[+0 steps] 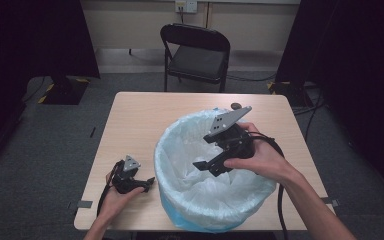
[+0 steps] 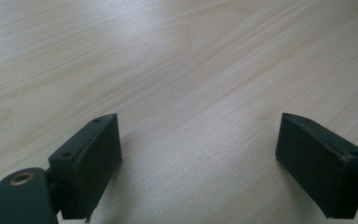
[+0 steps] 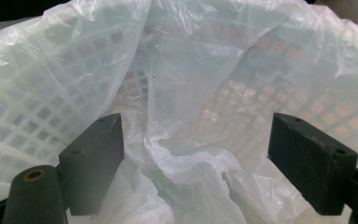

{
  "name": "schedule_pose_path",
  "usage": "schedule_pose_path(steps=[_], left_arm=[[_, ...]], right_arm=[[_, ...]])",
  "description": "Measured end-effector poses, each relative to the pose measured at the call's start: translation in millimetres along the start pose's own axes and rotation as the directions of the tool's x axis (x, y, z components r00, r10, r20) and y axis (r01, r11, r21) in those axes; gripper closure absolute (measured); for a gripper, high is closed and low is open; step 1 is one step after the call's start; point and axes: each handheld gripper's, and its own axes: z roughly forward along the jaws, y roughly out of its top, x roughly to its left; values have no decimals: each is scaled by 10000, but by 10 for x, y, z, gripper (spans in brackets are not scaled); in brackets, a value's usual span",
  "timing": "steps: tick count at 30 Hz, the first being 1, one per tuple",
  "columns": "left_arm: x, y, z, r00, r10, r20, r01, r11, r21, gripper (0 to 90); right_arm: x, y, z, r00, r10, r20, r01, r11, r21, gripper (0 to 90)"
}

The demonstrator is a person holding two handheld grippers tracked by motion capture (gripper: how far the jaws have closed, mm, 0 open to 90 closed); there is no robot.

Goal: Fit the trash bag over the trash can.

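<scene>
Black jaws of the right gripper (image 3: 193, 163) stand wide apart with nothing clamped between them; crumpled plastic of the bin liner (image 3: 186, 93) lies beyond and below them, apart from the pads. In the high view the right gripper (image 1: 206, 167) hangs over the open mouth of the basket (image 1: 180, 212), tips pointing left and down toward the liner's inside, hand over the right rim. Lattice wall of the basket shows through the film in the right gripper view. Liner (image 1: 190, 150) is folded out over the rim all round; a light-blue band of basket wall is exposed at the near edge.

Left gripper (image 1: 150, 184) rests on the table (image 1: 130, 115) just left of the basket, tips close to the liner's outer fold. Left gripper (image 2: 198, 154) jaws wide apart, bare wood grain between them, nothing held.

Basket sits at the near right part of the table, its near wall at the table's near edge. Open tabletop remains to the far side and far left. Small dark object (image 1: 235, 105) lies by the far edge, behind the basket. Folding chair (image 1: 196, 52) stands beyond the table on grey floor.
</scene>
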Motion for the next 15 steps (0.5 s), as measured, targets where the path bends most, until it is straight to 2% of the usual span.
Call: schedule_pose_path(steps=[8,15], left_arm=[[-12,-2,3,9999,-101,-70,101,9999,-46,133],[-14,-2,4,9999,-117,-81,117,9999,-42,129]], right_arm=[[-60,26,-209,9986,-3,533,31,9987,-507,169],[-122,-75,-419,9935,192,1126,-113,9974,-707,165]])
